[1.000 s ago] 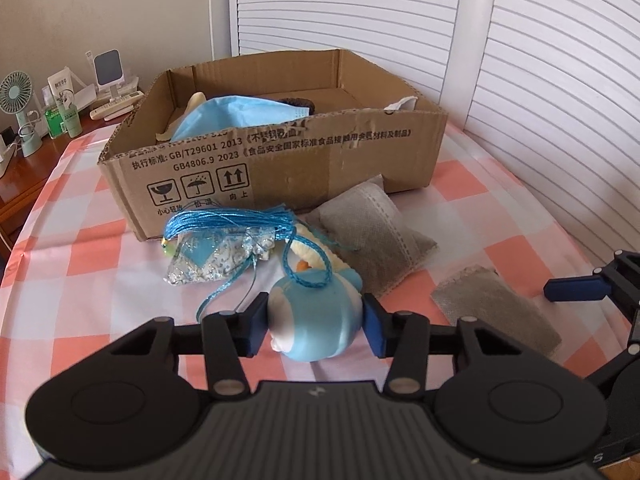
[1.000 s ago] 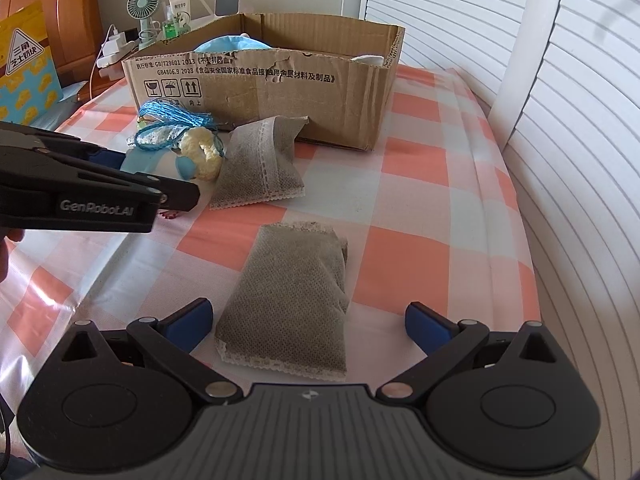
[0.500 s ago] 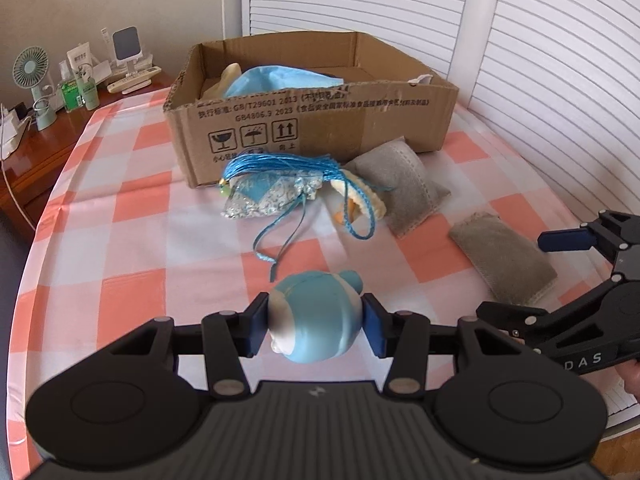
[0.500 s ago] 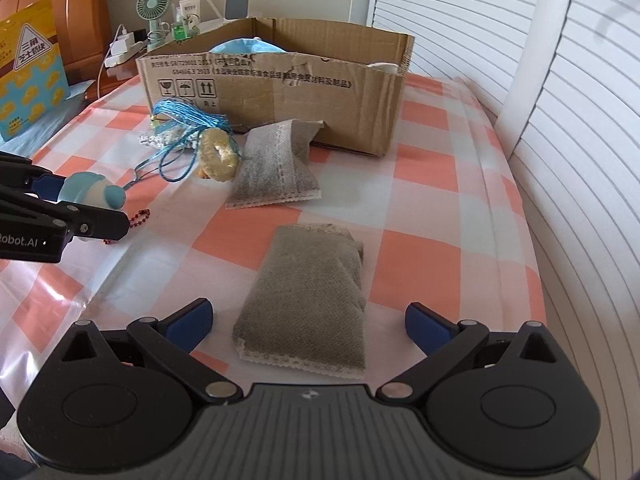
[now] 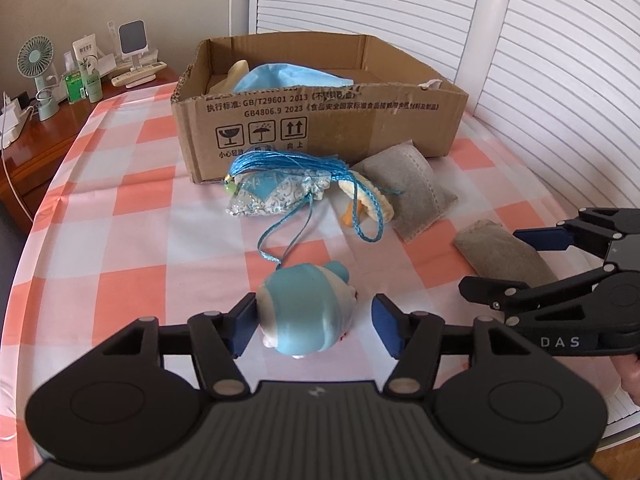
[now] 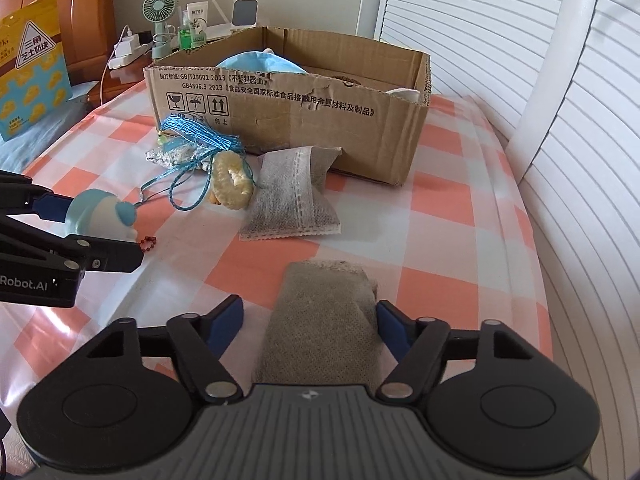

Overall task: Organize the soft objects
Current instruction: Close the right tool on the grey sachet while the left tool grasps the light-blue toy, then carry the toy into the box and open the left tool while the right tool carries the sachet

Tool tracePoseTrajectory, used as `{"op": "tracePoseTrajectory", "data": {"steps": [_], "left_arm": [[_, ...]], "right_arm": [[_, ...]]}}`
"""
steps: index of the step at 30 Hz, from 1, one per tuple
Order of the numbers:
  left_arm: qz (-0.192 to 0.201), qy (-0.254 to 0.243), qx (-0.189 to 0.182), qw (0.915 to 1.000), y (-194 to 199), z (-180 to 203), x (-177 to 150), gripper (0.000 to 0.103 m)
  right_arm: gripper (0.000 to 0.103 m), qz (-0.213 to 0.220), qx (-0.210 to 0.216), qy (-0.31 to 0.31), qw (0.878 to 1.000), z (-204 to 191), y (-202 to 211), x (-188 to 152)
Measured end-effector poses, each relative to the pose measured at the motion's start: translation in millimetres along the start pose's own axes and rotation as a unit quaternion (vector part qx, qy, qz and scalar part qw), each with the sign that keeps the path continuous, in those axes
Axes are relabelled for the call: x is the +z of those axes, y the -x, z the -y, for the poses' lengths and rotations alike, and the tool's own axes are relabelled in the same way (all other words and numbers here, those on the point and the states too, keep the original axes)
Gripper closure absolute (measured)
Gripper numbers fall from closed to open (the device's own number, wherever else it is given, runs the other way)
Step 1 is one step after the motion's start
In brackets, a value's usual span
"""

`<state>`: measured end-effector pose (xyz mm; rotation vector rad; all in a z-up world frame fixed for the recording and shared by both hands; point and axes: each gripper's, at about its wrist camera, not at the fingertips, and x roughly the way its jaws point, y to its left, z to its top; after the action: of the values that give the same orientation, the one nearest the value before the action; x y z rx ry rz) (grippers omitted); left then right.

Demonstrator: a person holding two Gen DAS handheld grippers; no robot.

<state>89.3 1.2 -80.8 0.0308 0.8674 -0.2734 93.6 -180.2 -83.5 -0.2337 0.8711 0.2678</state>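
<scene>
A blue and white plush toy [image 5: 306, 310] lies on the checked tablecloth between the fingers of my left gripper [image 5: 314, 326], which is open; the right pad stands clear of it. It also shows in the right wrist view [image 6: 102, 214]. My right gripper [image 6: 310, 322] is open around a grey sachet [image 6: 324, 320], also seen in the left wrist view [image 5: 502, 256]. A second grey sachet [image 6: 294, 200], a yellow plush [image 6: 232, 178] and a blue-corded pouch [image 5: 276, 196] lie before the cardboard box [image 5: 320, 120], which holds a blue mask [image 5: 288, 78].
A sideboard at the back left carries a small fan [image 5: 38, 60], bottles and a charger. Slatted white shutters [image 5: 560, 80] run along the right. The table edge [image 6: 548, 320] curves close on the right. A yellow snack bag [image 6: 30, 64] stands at the far left.
My left gripper pulled the blue plush back from the pile and has opened, leaving it on the cloth. My right gripper moved forward around the grey sachet and narrowed.
</scene>
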Motion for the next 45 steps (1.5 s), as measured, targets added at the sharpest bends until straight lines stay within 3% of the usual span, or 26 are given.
{"op": "tracePoseTrajectory", "data": {"steps": [4,12,16,19,29,45], "left_arm": [[-0.002,0.0,0.001,1.0,-1.8,-0.2,0.1,0.04],[-0.001,0.003,0.003,1.0,-2.1,-0.5,1.7,0.04],[-0.002,0.002,0.008,1.0,-2.8,-0.3,2.1,0.053],[-0.003,0.003,0.004,1.0,-1.2,-0.8,2.4,0.054],[0.004,-0.004,-0.011,0.9999,5.2,0.4,5.0,0.055],[0.017,-0.013,-0.011,0.9997,24.9,-5.5,12.2,0.056]], "right_arm": [[0.045,-0.003,-0.004,0.0,1.0,-1.1,2.0,0.9],[0.054,-0.002,-0.002,-0.003,1.0,0.6,3.8,0.5],[0.06,-0.002,-0.001,-0.003,1.0,0.8,5.9,-0.1],[0.065,-0.002,0.001,-0.002,1.0,1.0,7.8,0.3],[0.071,-0.009,0.007,-0.013,1.0,4.5,13.2,3.3],[0.072,0.007,0.013,-0.017,1.0,9.8,34.9,12.2]]}}
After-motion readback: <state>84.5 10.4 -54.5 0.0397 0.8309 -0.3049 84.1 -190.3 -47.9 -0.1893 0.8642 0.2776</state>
